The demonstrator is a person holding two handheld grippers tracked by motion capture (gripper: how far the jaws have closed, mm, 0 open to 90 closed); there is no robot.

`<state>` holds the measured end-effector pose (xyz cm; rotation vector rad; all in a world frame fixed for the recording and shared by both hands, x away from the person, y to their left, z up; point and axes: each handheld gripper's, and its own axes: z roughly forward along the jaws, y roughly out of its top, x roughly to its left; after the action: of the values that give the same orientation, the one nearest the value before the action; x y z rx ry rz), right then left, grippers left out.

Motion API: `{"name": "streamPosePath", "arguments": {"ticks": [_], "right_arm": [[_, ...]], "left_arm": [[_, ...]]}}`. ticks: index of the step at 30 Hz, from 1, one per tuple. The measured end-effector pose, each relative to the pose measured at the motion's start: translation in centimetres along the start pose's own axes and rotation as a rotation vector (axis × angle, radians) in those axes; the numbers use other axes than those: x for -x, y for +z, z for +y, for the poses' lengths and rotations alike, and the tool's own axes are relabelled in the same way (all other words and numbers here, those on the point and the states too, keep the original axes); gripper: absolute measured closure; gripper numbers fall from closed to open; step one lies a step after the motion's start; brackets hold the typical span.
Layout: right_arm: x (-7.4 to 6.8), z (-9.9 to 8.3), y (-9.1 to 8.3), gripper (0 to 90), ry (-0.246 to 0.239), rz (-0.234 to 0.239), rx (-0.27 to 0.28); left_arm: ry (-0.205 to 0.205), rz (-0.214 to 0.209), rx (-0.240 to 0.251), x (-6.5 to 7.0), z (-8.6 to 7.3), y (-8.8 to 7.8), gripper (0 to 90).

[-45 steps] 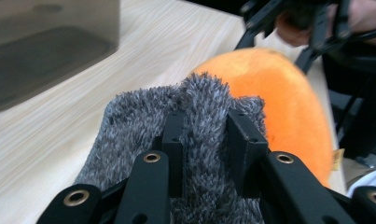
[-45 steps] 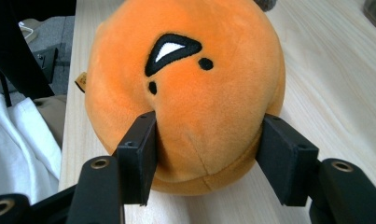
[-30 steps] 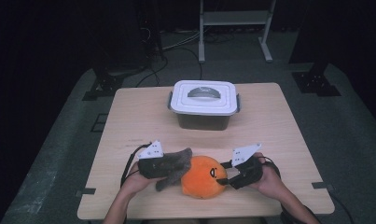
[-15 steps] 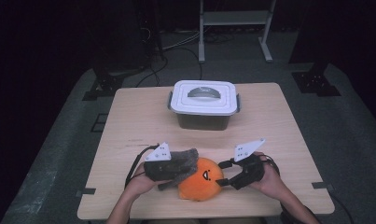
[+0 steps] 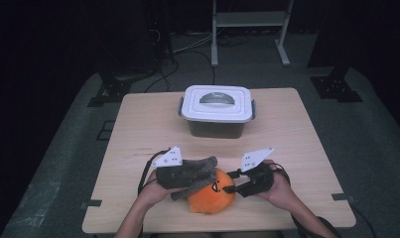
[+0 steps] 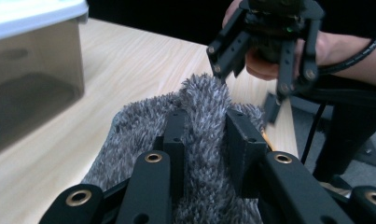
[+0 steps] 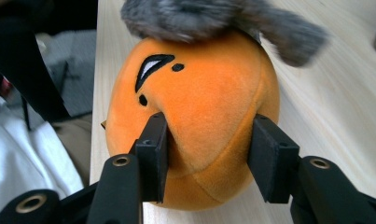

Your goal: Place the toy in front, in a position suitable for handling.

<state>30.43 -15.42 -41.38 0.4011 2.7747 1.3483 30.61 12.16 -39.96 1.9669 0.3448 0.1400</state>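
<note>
Left gripper (image 6: 204, 140) clamped tight on grey fuzzy cloth (image 6: 199, 107), draped over top of orange plush toy (image 7: 195, 116). Right gripper (image 7: 206, 158) jaws just been closing, now pinching toy's side, btw right at table's near edge (image 5: 138, 225).

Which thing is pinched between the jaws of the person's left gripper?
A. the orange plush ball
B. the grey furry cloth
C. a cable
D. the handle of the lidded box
B: in the left gripper view, the left gripper is shut on a fold of the grey furry cloth.
</note>
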Motion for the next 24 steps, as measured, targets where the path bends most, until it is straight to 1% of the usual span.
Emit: {"name": "streamPosePath", "arguments": {"ticks": [2, 3, 5, 7, 10, 13, 14, 15, 16, 17, 19, 20, 21, 22, 23, 24], "right_arm": [[-0.2, 0.1, 0.1, 53.9, -0.031, -0.027, -0.019], [-0.2, 0.0, 0.1, 54.3, -0.037, -0.028, -0.022], [-0.1, -0.3, 0.1, 54.9, -0.026, -0.025, -0.025], [0.1, -0.5, 0.0, 54.9, -0.01, -0.009, -0.016], [0.1, -0.7, -0.1, 54.8, -0.004, -0.009, -0.014], [0.1, -0.9, -0.2, 54.6, 0.006, -0.011, -0.01], [0.1, -1.0, -0.2, 54.5, 0.006, -0.013, -0.007], [0.0, -0.9, -0.3, 54.3, 0.022, -0.004, 0.011], [0.0, -0.9, -0.3, 54.3, 0.022, -0.004, 0.011], [-0.1, -0.8, -0.3, 54.3, 0.03, 0.001, 0.017], [-0.4, -0.5, -0.1, 54.5, 0.033, -0.015, 0.038], [-0.4, -0.4, -0.1, 54.6, 0.034, -0.023, 0.037], [-0.4, -0.4, -0.1, 54.8, 0.037, -0.032, 0.034], [-0.2, -0.4, -0.1, 55.2, 0.043, -0.032, 0.035], [0.0, -0.6, -0.1, 55.9, 0.054, -0.034, 0.031], [0.0, -0.6, -0.1, 55.9, 0.054, -0.034, 0.031]], "left_arm": [[-0.009, 0.004, -0.024, 0.0, -0.4, 0.4, 71.9], [-0.009, 0.016, -0.04, -0.1, -0.7, 0.4, 72.2], [-0.029, 0.012, -0.044, -0.4, -1.1, 0.3, 72.3], [-0.021, 0.027, -0.069, -0.6, -1.3, -0.1, 72.3], [-0.04, 0.044, -0.086, -1.1, -2.0, -0.8, 72.2], [-0.071, 0.056, -0.089, -1.4, -2.2, -1.4, 72.2], [-0.076, 0.055, -0.082, -1.4, -2.2, -1.5, 72.3], [-0.077, 0.047, -0.061, -1.3, -1.9, -1.5, 72.3], [-0.077, 0.047, -0.061, -1.3, -1.9, -1.5, 72.3], [-0.073, 0.034, -0.044, -1.1, -1.6, -1.4, 72.3], [-0.062, -0.005, -0.003, -0.6, -0.9, -1.1, 72.3], [-0.054, -0.016, 0.003, -0.3, -0.6, -0.9, 72.3], [-0.021, -0.029, -0.001, 0.3, 0.0, -0.5, 72.2], [-0.021, -0.029, -0.001, 0.3, 0.0, -0.5, 72.2], [-0.005, -0.035, -0.01, 0.6, 0.3, -0.3, 72.2], [0.004, -0.033, -0.029, 0.7, 0.3, -0.2, 72.2]]}}
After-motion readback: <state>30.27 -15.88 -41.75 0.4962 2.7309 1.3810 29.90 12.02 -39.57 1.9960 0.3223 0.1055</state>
